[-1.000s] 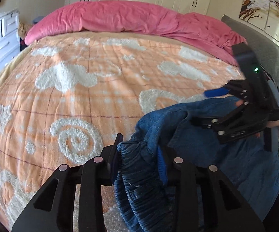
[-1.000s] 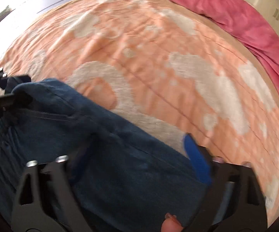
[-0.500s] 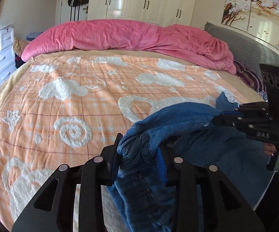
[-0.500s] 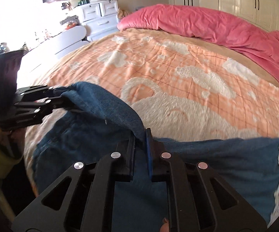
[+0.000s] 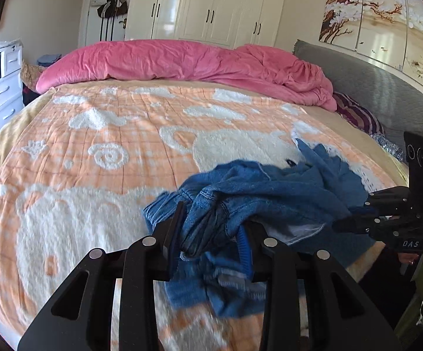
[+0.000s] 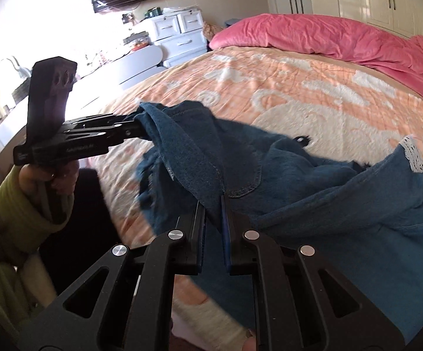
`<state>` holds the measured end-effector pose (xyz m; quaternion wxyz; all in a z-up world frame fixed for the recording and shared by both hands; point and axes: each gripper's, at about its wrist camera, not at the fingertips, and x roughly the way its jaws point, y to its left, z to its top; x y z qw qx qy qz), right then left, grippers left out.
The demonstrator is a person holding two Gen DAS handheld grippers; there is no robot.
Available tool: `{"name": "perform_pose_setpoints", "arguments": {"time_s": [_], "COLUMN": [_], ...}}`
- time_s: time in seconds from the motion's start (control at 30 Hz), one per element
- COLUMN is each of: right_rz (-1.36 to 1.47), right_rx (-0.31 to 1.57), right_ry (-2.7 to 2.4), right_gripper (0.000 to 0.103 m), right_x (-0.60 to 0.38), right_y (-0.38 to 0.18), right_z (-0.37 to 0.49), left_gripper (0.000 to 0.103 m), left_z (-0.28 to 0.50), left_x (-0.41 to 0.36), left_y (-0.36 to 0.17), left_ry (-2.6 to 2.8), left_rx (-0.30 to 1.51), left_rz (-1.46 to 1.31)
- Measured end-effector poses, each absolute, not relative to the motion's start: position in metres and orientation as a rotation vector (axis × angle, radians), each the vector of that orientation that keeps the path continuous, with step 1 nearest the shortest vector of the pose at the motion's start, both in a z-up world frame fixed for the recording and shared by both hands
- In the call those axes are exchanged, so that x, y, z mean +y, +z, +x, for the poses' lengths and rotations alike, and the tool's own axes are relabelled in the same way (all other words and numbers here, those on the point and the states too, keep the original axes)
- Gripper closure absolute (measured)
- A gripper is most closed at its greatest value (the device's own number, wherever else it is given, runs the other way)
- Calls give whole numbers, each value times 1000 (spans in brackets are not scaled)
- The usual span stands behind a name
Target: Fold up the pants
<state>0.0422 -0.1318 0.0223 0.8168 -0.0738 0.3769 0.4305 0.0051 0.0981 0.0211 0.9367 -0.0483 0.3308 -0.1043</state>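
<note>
Rumpled blue denim pants (image 5: 270, 193) on bed

My left wrist camera is looking along its fingers (image 5: 179, 228) toward the pink duvet (image 5: 188, 61); my right one is facing likewise, both sharing the bed (image 6: 313, 87) close up.

The left tool (image 5: 211, 231) has its 2 fingers clamped on a thick bunch of the pants (image 5: 270, 193), held level. The right tool (image 6: 212, 219) pinches a thinner fold between nearly closed fingers — both point forward, with a hand (image 6: 47, 175) in a green sleeve gripping the left handle.
</note>
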Motion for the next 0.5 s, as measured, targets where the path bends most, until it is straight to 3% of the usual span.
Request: {"name": "perform_pose_setpoints", "arguments": {"time_s": [0.3,0.37,0.5], "right_rz": [-184,-184,-147], "right_rx": [936,939,924], "right_ry": [909,905,911], "right_gripper": [97,97,95], "right_x": [-122,-122,-125], "right_y": [-27,-29,-26], "right_z": [18,17,17], "left_gripper": [64,50,46], "left_z": [-13,-15,-28], "left_x": [103,103,118], "left_y": [-6,-6,0], "left_ry": [-198,-176,-125], "left_rx": [785,799,802], "left_rz": [-113,-96,-112]}}
